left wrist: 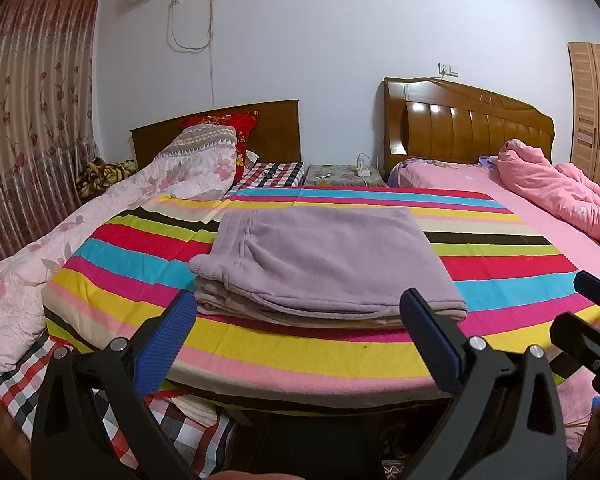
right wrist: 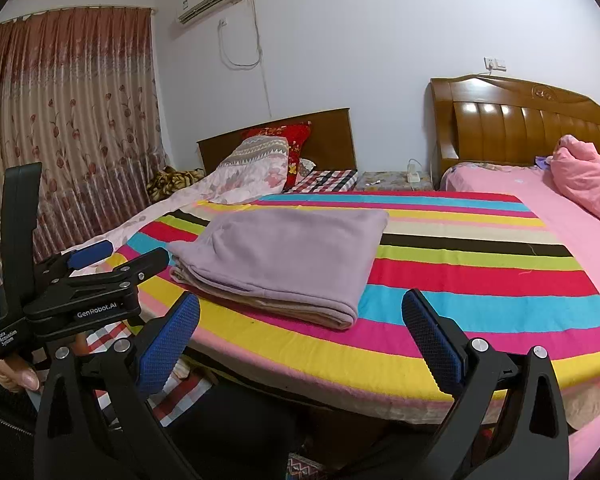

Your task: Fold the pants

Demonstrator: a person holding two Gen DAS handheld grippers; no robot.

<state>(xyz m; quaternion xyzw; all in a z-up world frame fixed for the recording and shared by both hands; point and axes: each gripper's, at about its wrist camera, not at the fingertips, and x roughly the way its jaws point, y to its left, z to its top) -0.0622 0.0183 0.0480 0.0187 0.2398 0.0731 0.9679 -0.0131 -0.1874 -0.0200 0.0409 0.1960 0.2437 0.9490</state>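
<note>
pants [left wrist: 320, 264] folded on striped sheet [left wrist: 500, 272] | left gripper [left wrist: 300, 320] wide, empty | right gripper [right wrist: 300, 324] wide, empty | square edges before release

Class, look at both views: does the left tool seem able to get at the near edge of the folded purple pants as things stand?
Probably yes. The left tool is open and empty, with the pants straight ahead on the striped cloth. Nothing lies between them. The right tool is off to the side.

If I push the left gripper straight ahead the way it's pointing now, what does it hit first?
Most likely the folded pants: the open left gripper points at their near edge, above the striped sheet. Depth is unclear, so it may brush the sheet first.
</note>
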